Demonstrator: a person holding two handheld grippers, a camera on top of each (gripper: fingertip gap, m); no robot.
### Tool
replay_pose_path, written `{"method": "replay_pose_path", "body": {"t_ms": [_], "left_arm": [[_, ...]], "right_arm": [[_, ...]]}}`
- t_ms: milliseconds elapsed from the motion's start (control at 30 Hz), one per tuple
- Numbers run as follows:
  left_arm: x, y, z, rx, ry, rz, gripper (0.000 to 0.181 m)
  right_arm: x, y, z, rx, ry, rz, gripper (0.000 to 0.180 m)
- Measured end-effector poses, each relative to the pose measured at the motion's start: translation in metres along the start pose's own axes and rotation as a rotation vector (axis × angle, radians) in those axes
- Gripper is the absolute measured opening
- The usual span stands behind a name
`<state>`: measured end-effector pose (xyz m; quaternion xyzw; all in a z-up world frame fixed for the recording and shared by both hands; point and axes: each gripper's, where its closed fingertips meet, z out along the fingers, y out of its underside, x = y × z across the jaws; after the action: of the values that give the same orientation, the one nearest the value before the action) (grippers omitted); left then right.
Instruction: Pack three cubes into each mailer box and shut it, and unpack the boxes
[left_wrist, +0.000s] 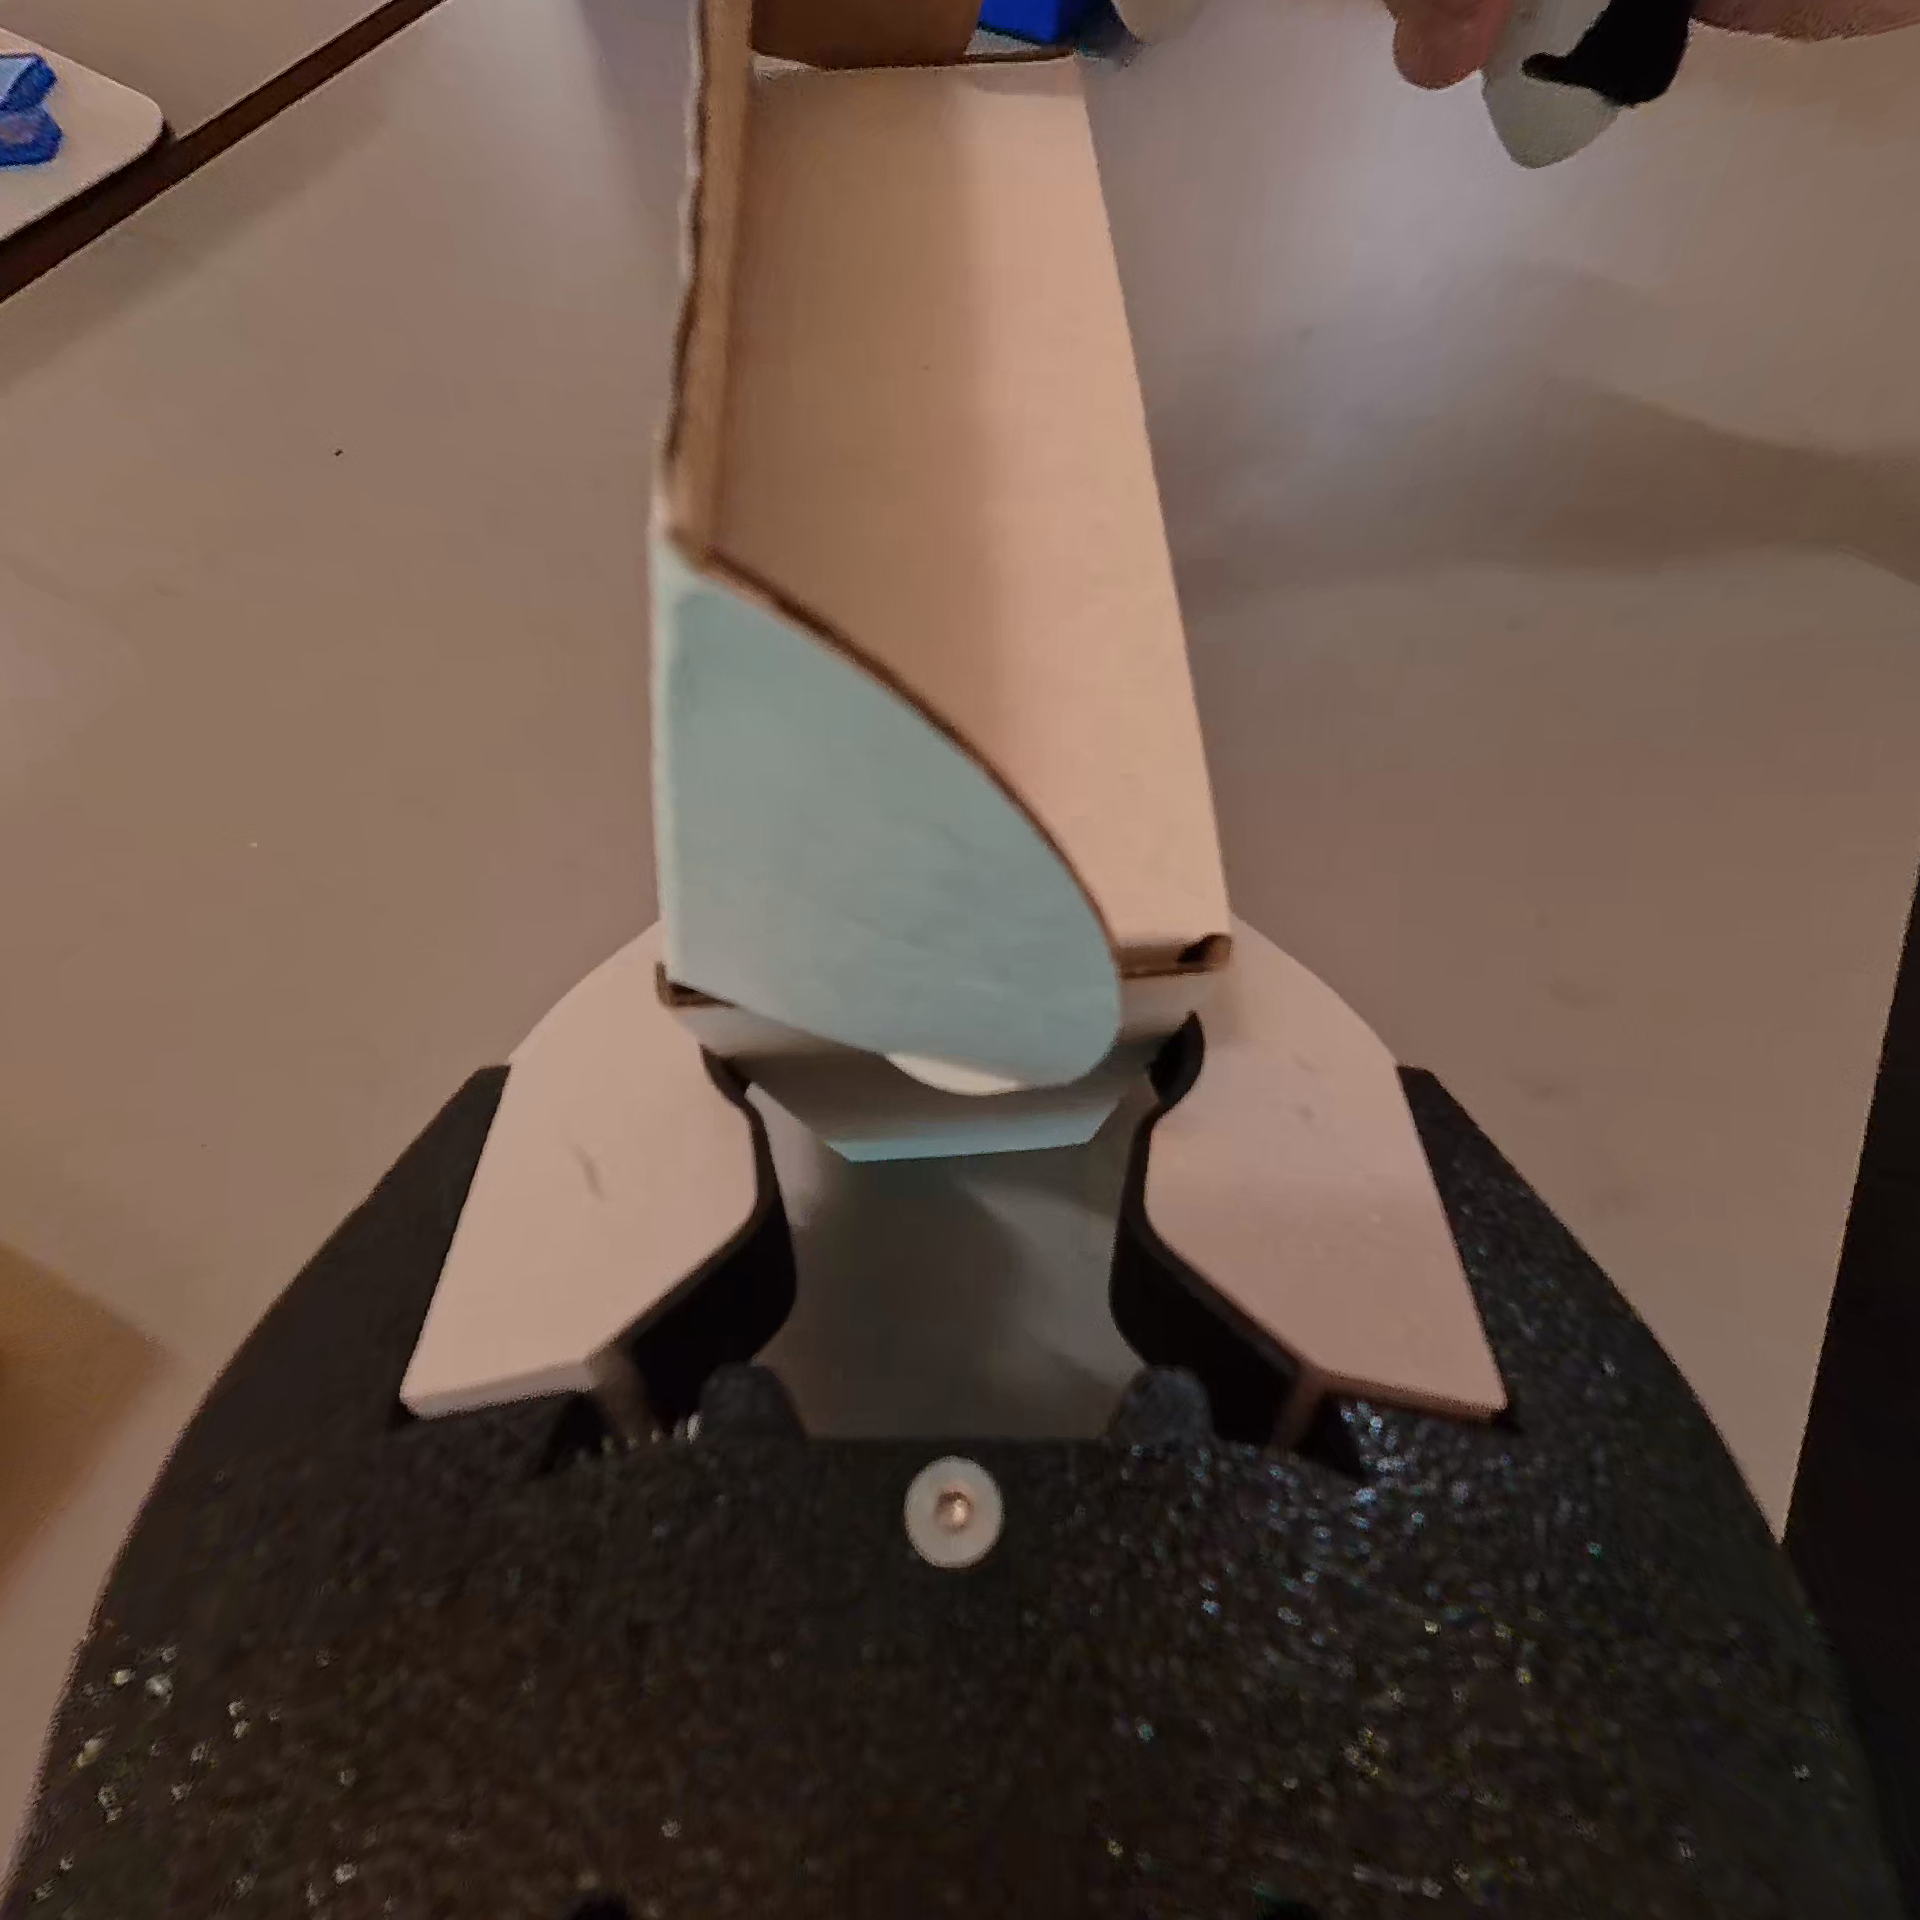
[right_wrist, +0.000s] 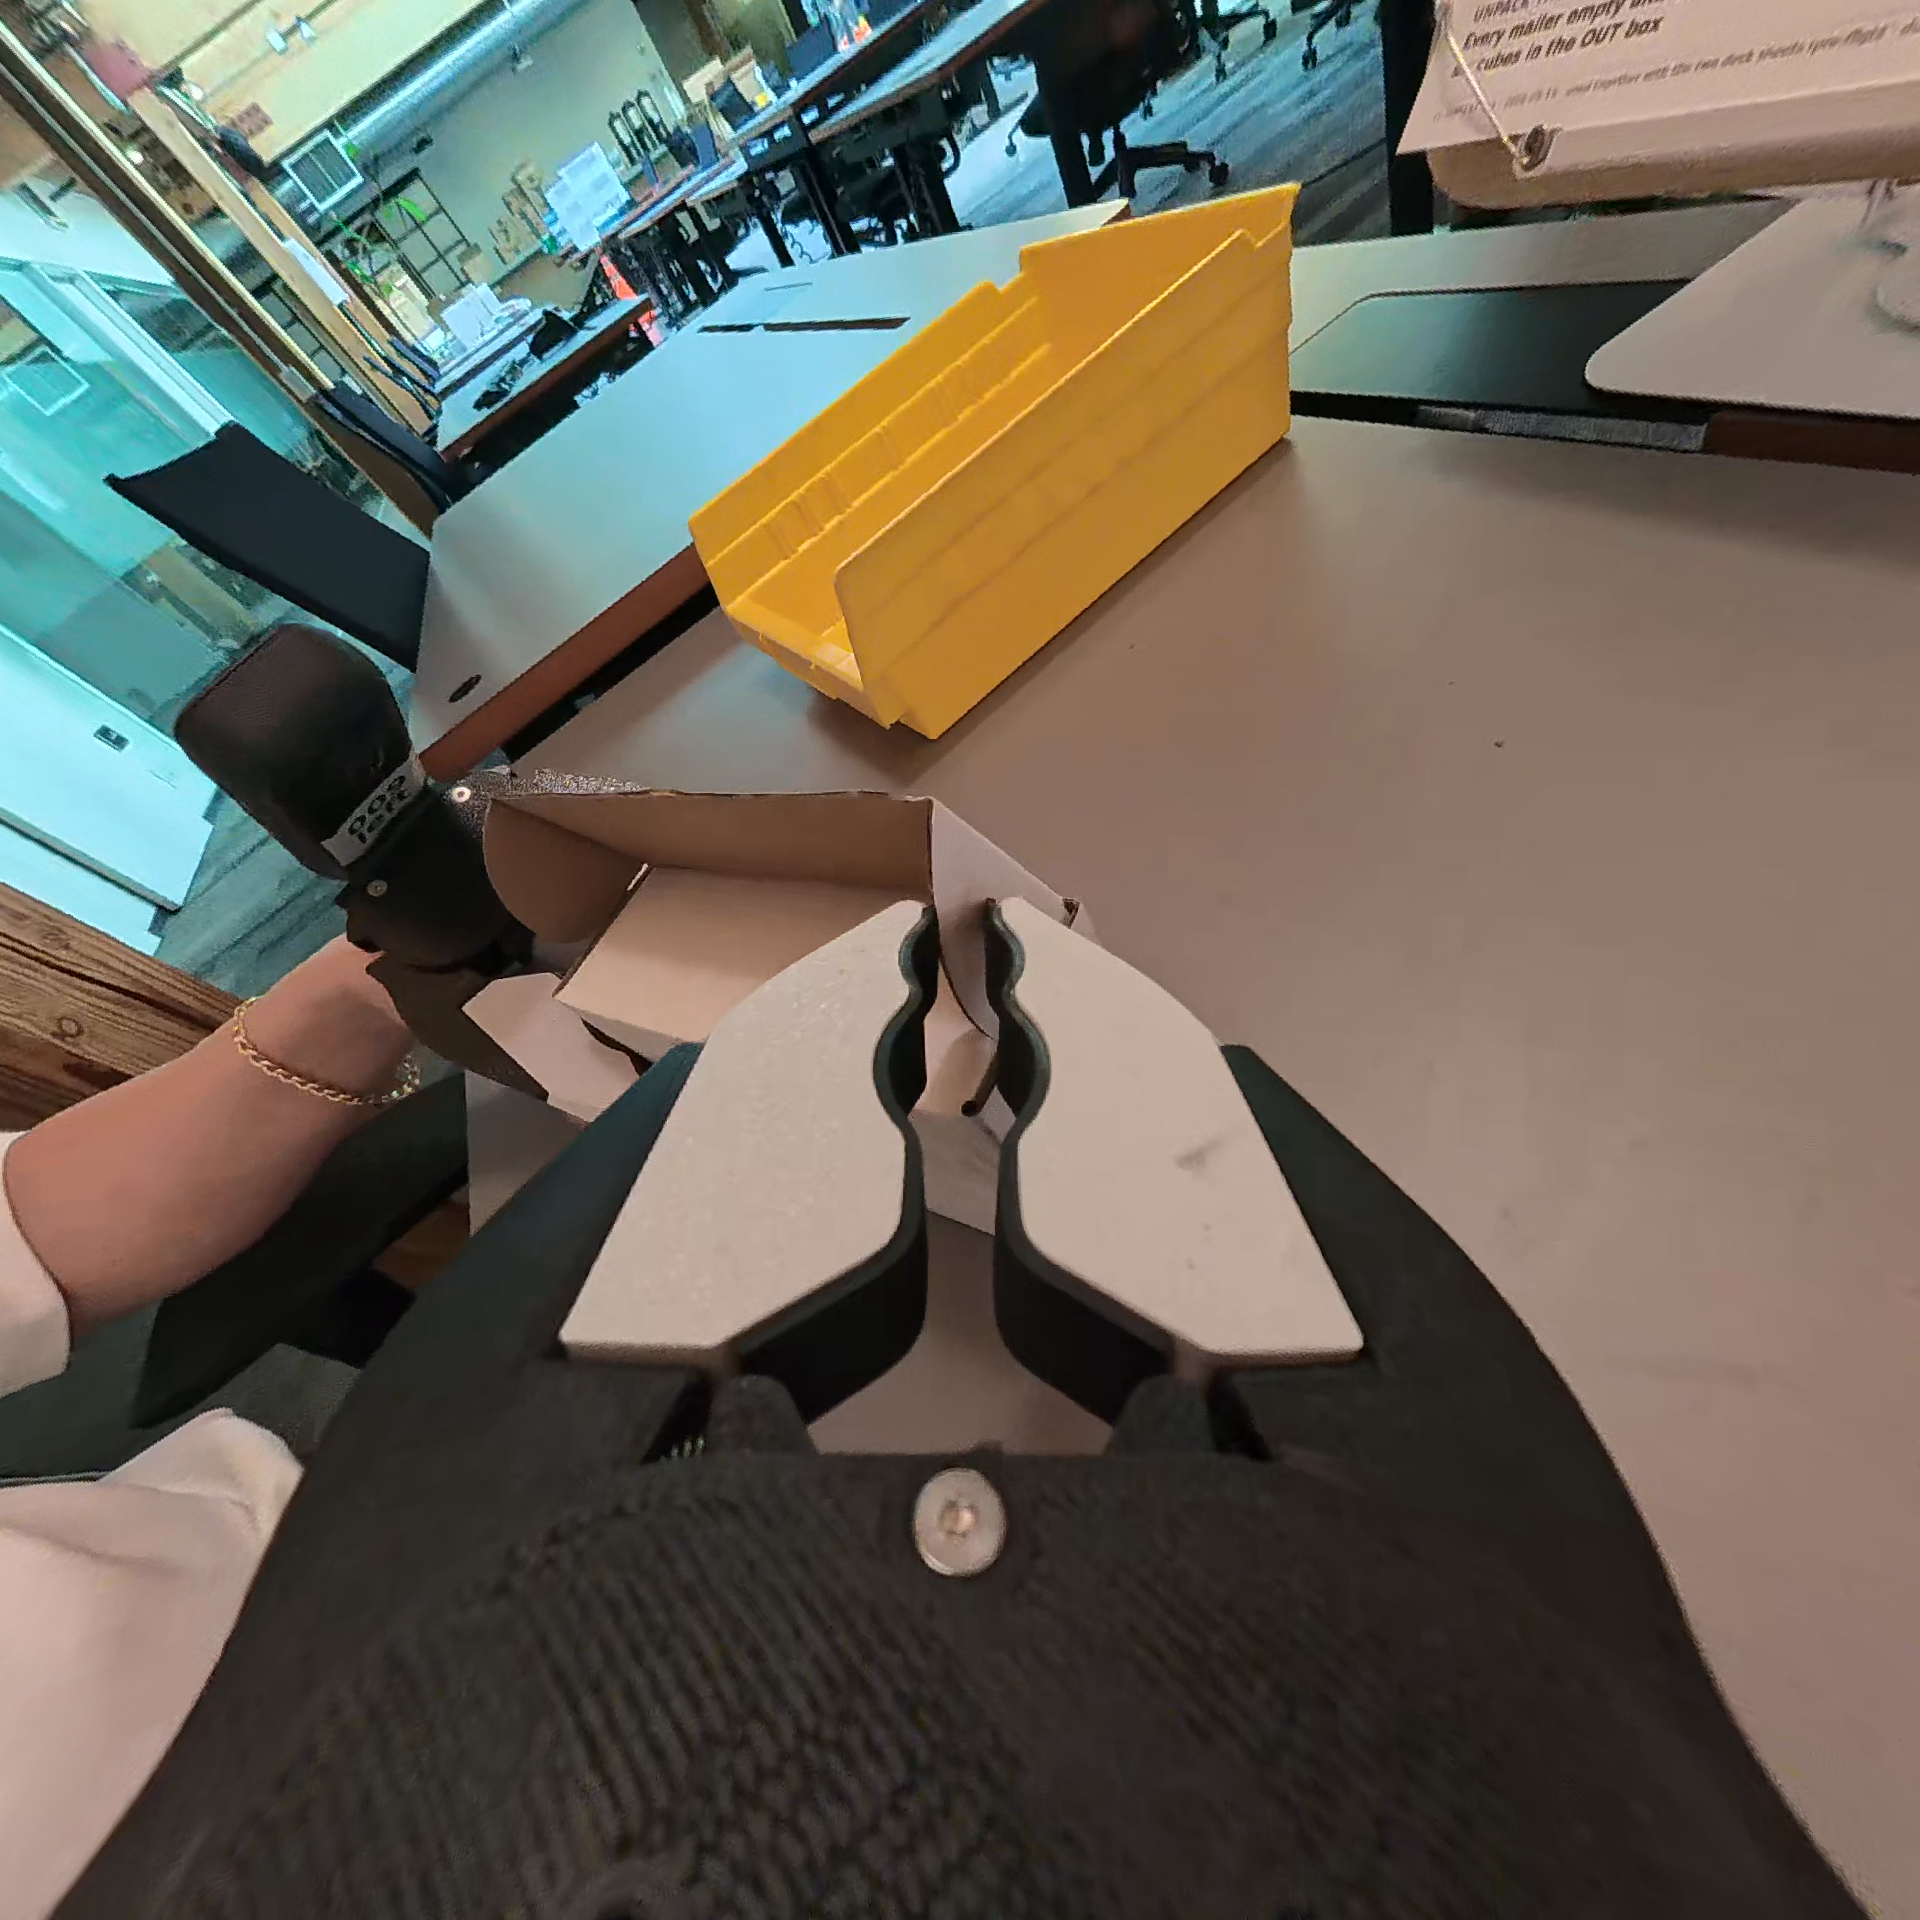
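both tongs (right_wrist: 961, 925) clamped on mailer box (right_wrist: 727, 935)

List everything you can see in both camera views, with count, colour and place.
mailer box: one, white outside, brown inside, open, on the table between both tools
yellow bin: one, yellow, on the table beyond the box
table: one, grey, under everything
blue object: one, blue, behind the box, too cropped to identify
left tool: one, black and white, holding a box flap
right tool: one, black and white, closed on a box flap
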<state>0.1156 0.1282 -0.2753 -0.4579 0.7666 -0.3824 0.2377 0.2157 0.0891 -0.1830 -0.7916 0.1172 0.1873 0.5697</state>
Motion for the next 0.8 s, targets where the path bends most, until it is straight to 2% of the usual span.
{"method": "replay_pose_path", "body": {"t_ms": [67,200,300,367,500,533,700,800], "left_arm": [[-0.004,0.002,-0.004,-0.002,-0.057,-0.024,0.084],[-0.01,-0.009,-0.039,0.124,-0.19,-0.135,0.083],[-0.008,-0.02,-0.073,0.235,-0.332,-0.199,0.067],[0.003,-0.029,-0.085,0.296,-0.369,-0.184,0.048],[0.006,-0.034,-0.089,0.28,-0.478,-0.12,0.026],[0.005,-0.037,-0.088,0.278,-0.497,-0.113,0.015],[-0.006,-0.039,-0.089,0.245,-0.607,-0.137,0.008],[-0.014,-0.036,-0.088,0.234,-0.595,-0.271,0.005]], "right_arm": [[-0.001,0.0,0.0,0.013,0.003,-0.008,0.008],[-0.003,0.001,0.002,0.023,0.02,-0.022,0.007],[-0.004,0.001,0.003,0.038,0.047,-0.023,0.007],[-0.005,0.002,0.004,0.048,0.067,-0.032,0.007],[-0.01,0.004,0.004,0.054,0.101,-0.048,0.006],[-0.011,0.005,0.003,0.057,0.115,-0.052,0.006],[-0.011,0.006,-0.003,0.076,0.187,-0.076,0.006],[-0.014,0.01,-0.005,0.101,0.227,-0.083,0.007]]}}
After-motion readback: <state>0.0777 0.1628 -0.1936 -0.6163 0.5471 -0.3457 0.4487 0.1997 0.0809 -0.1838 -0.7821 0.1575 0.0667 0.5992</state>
